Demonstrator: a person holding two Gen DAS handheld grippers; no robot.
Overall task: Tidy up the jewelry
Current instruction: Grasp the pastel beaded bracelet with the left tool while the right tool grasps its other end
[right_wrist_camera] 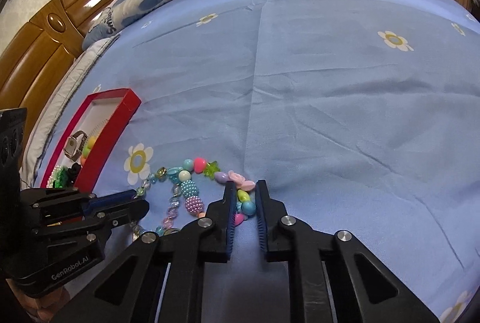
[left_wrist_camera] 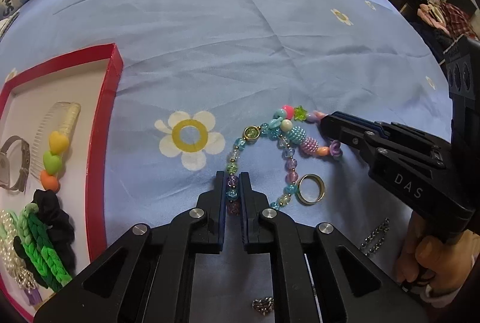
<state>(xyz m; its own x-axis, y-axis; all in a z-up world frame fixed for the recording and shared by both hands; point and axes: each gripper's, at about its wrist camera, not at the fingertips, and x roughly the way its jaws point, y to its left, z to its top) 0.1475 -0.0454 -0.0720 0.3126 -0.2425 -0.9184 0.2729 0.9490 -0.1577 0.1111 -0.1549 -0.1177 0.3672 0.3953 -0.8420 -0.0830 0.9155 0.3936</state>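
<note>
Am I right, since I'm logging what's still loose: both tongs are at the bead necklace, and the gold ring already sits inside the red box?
Not quite. The left wrist view shows the gold ring on the blue bedsheet beside the bead necklace, outside the red box. Both tongs, left and right, are at the necklace.

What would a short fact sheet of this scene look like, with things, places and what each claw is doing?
surface: blue flowered bedsheet
beaded necklace: on the sheet, both ends between jaws
left gripper: closed on the necklace's small beads
right gripper: straddles the other end, not yet closed
gold ring: on the sheet beside the necklace
red box: left side, holds watch, comb, hair ties
</note>
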